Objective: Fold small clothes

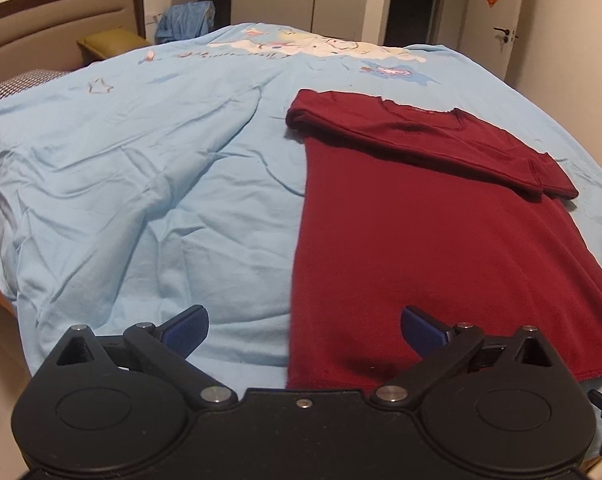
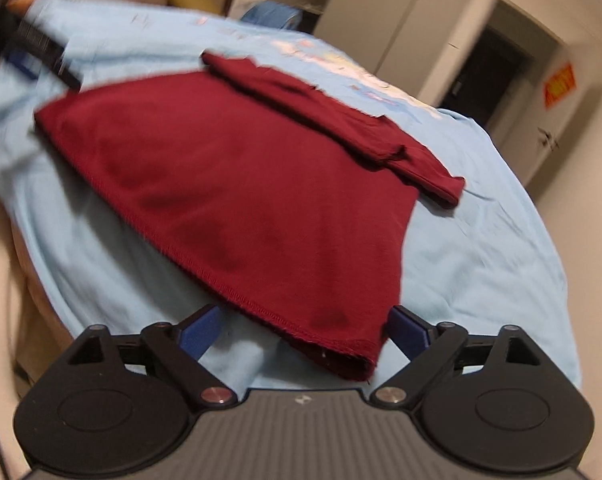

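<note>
Maroon shirt [image 1: 421, 240] is laid flat on the blue-sheeted bed [image 1: 141, 180], ahead-right of the left gripper [image 1: 304, 330]. Its hem corner lies loose between the spread right gripper [image 2: 304, 330] jaws; left gripper likewise spread, nothing gripped. Nothing obstructs.

From my left claw [image 1: 304, 332] I see the bed [image 1: 141, 184] stretching ahead, with the shirt [image 1: 429, 240] lying flat on its right half. The shirt's hem edge sits nearest me and its collar end lies farthest. Both sleeves are folded in across the top of the shirt. The shirt's near left corner lies between that claw's spread jaws. The headboard [image 1: 61, 20] stands at the far left, a pillow [image 1: 113, 42] before it. A door [image 1: 497, 20] stands behind the bed, far right. My right claw [image 2: 303, 330] straddles the shirt's near right corner, jaws apart.
</note>
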`<state>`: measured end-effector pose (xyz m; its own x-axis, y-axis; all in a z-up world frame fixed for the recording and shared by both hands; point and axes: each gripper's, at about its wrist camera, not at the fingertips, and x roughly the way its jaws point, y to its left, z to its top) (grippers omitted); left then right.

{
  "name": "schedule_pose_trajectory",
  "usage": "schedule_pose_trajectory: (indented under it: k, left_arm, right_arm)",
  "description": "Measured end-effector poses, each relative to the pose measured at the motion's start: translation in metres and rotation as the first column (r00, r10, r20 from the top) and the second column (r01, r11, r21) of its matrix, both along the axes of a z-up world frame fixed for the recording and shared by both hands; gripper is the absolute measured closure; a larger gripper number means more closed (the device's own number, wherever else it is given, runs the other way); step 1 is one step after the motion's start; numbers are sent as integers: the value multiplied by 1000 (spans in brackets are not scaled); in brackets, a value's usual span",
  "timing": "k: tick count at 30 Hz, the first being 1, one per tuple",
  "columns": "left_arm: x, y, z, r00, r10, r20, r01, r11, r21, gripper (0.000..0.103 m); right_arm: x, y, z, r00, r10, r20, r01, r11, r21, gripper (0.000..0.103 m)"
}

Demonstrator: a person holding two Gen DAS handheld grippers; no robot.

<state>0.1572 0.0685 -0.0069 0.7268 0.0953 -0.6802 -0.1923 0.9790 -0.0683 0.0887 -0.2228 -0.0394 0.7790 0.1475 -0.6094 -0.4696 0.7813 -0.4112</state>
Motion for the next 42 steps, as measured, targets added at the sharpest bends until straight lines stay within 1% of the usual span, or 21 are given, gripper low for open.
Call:
schedule_pose_trajectory:
  k: [2,4,6,9,12,13,14,15,17,19,21,23,25,27,30,36,40,42]
  left_arm:
    - [0,-5,1,1000,-19,6,19,1000,1,1]
    - [0,-9,2,999,-37,12,37,999,0,1]
    - [0,-14,2,998,-57,19,57,998,0,1]
    - [-3,-20,1,995,-94,35,94,996,-2,1]
    - [-5,-27,0,989,-137,49,137,991,-5,1]
    - [-7,-31,0,986,-157,58,158,987,-4,1]
    - [-8,-34,0,982,-177,68,177,984,0,1]
    - [-10,-38,0,977,-198,80,199,980,4,1]
    - [-14,-46,2,960,-257,109,257,966,12,1]
    - [-18,-54,3,940,-314,136,314,949,25,1]
    - [-20,-63,3,920,-363,146,360,932,51,1]
    - [-21,-74,1,900,-412,145,403,911,89,1]
    - [-21,-83,-2,885,-448,128,434,893,122,1]
    - [-21,-90,-6,876,-470,107,454,879,148,1]
    - [-20,-95,-12,869,-488,79,471,866,168,1]
    - [-15,-98,-25,873,-487,19,471,853,226,1]
    - [-12,-98,-33,885,-465,-21,448,839,308,2]
    - [-10,-94,-35,888,-458,-41,444,832,333,10]
  right_arm:
    - [2,10,-10,1000,13,22,-11,995,-98,7]
    - [2,19,-20,998,32,54,-21,982,-188,6]
    - [0,25,-27,995,51,84,-29,971,-239,5]
    - [-3,31,-33,990,69,123,-33,962,-272,4]
    - [-6,35,-32,984,73,163,-24,958,-287,5]
    - [-6,35,-32,982,71,173,-20,959,-282,6]
    - [-7,34,-30,981,70,179,-19,962,-272,11]
    - [-7,33,-28,982,70,178,-23,966,-258,16]
    - [-7,30,-21,984,75,159,-41,977,-210,45]
    - [-5,26,-11,988,72,137,-53,989,-139,59]
    - [-3,20,1,991,57,120,-51,997,-49,64]
    - [2,12,13,995,29,94,-34,998,57,72]
    - [7,6,24,998,0,65,-9,989,144,74]
    - [19,-1,32,999,-22,37,13,977,212,75]
    - [37,-11,38,999,-49,-11,50,954,295,75]
    - [66,-26,45,989,-86,-117,128,898,421,75]
    - [88,-29,45,984,-92,-155,154,878,453,76]
    - [95,-30,43,982,-94,-163,160,875,457,76]
